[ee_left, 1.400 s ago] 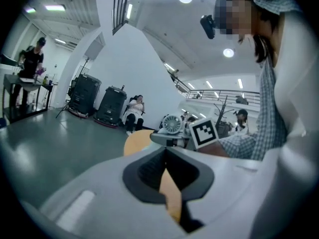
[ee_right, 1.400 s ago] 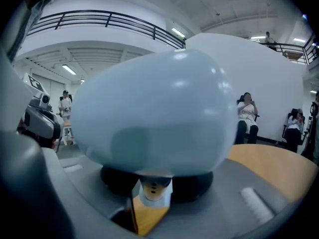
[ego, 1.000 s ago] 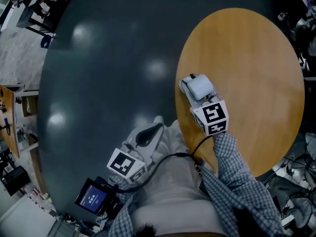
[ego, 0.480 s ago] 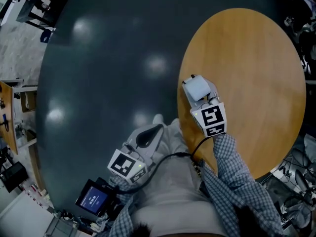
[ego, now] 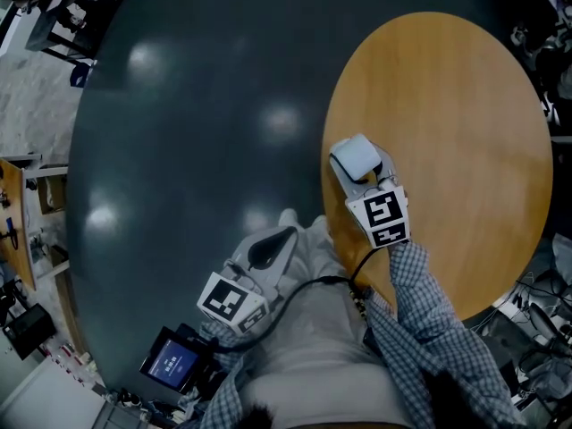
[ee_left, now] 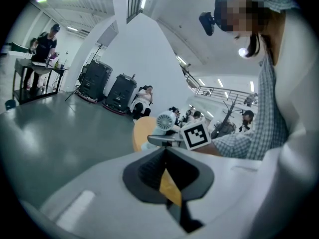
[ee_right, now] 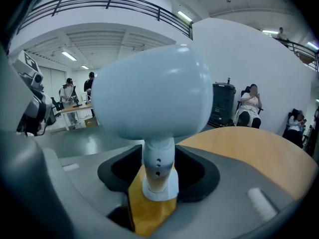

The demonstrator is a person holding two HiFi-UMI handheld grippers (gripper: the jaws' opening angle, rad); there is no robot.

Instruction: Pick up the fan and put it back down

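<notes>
- Found the fan (ego: 356, 156), small and white with a rounded head, standing upright on the round wooden table (ego: 465, 105), near that table's left edge in the head view.
- Saw the fan's head (ee_right: 154, 93) filling much of the right gripper view, with a slim stem running down from it to a wider foot low between the jaws.
- Noted the right gripper (ego: 359, 179) set around that stem, one jaw on either side. Made out a narrow gap on both sides, so the pads were not pressing. Judged the jaws to have just been opening, with the stem between them.
- Spotted the marker cube (ego: 386, 219) on the back of that gripper, and behind it a checked sleeve (ego: 420, 302) reaching in from the lower right.
- Placed the left gripper (ego: 273, 244) well apart from the fan, off the table, low by the person's lap and over the dark floor (ego: 197, 105).
- Read its jaws in the left gripper view (ee_left: 165, 158) as closed together, with nothing between them.
- Caught, past those closed jaws, the fan (ee_left: 165, 121) and the other gripper's cube (ee_left: 195, 135) side by side in the distance.
</notes>
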